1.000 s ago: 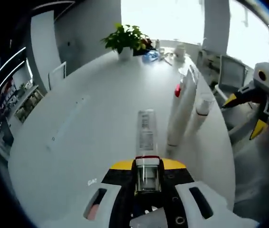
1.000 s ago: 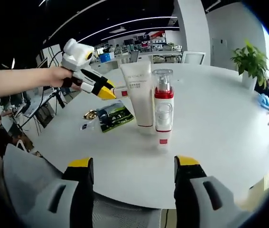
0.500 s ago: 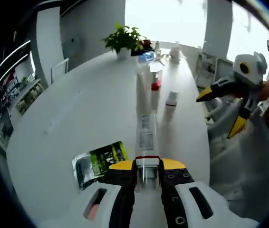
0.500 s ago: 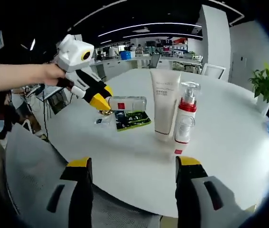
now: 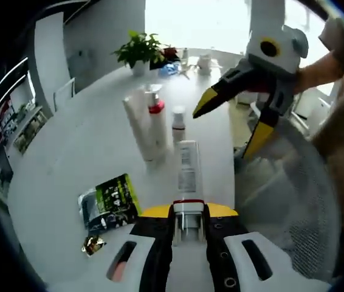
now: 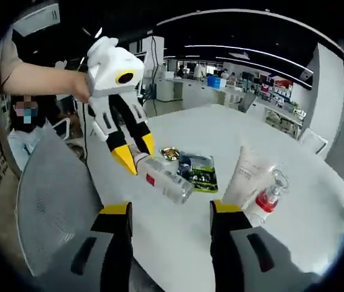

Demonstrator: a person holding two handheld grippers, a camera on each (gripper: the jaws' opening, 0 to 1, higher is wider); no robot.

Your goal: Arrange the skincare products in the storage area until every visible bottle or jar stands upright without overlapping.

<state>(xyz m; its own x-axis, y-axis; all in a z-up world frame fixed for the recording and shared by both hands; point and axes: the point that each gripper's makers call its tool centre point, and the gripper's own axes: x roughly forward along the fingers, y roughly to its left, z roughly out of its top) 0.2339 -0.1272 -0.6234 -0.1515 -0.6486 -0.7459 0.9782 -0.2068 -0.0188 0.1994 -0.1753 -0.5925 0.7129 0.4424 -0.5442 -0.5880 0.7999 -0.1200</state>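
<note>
The left gripper (image 6: pixel 134 159) pinches the cap end of a clear bottle (image 5: pixel 187 167), held lying lengthwise in the air above the white tabletop's (image 5: pixel 68 158) near edge. The right gripper (image 5: pixel 236 125), its yellow-tipped jaws spread with nothing between them, hangs beside the bottle over a mesh chair (image 5: pixel 281 201). Farther in on the tabletop, a white tube (image 6: pixel 243 177) and a red-collared pump bottle (image 6: pixel 266 198) stand together, a small bottle (image 5: pixel 178 123) just beside them. A green sachet (image 5: pixel 108 201) and a gold wrapper (image 5: pixel 93 244) lie near the edge.
</note>
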